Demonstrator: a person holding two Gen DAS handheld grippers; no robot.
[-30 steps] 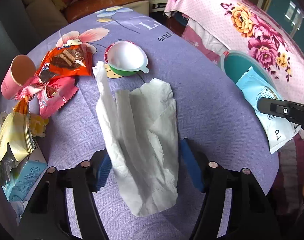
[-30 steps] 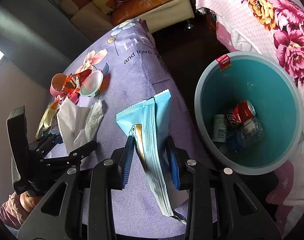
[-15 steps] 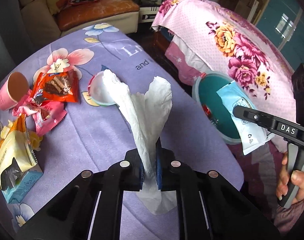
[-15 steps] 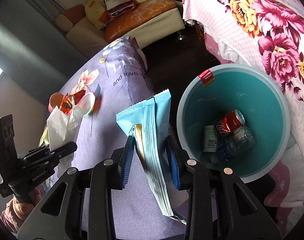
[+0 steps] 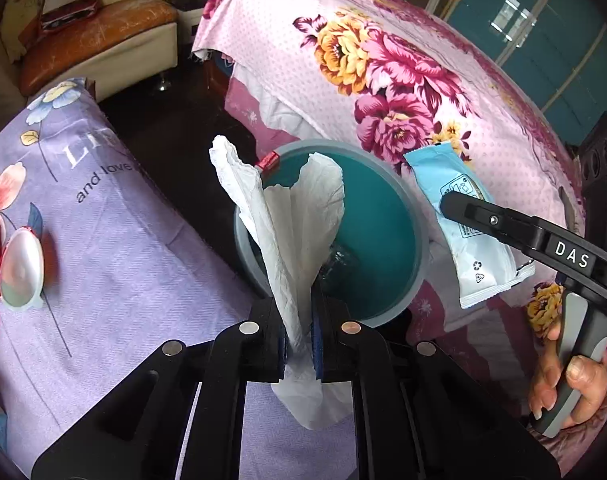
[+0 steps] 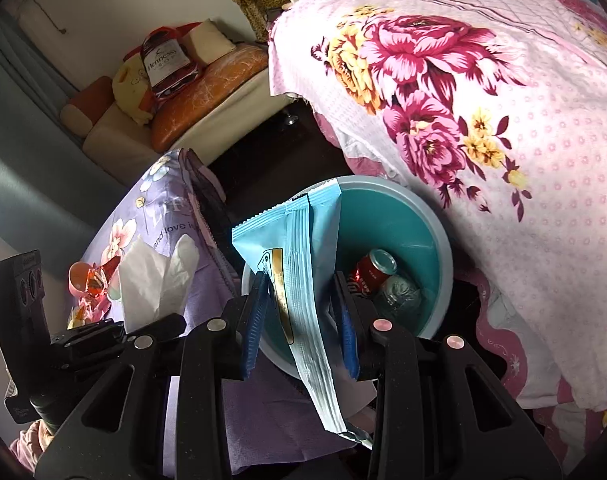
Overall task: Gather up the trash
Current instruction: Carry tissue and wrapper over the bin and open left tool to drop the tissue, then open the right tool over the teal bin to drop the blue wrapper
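Beside a table draped in purple floral cloth (image 5: pixel 115 248), the left gripper (image 5: pixel 299 344) pinches a crumpled white paper napkin (image 5: pixel 291 224) between nearly closed fingers, the sheet rising in front of a round teal plastic trash bin (image 5: pixel 383 236). The right gripper (image 6: pixel 303 312), fingers set moderately apart, carries a light-blue foil snack wrapper (image 6: pixel 299 264) just above the bin's rim. Inside the bin lie a red soda can (image 6: pixel 373 272) and a clear plastic bottle (image 6: pixel 397 292). A pink flowered bedspread (image 6: pixel 483 120) lies just behind the bin.

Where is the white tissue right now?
The white tissue is clamped in the left gripper, held in front of the teal bin.
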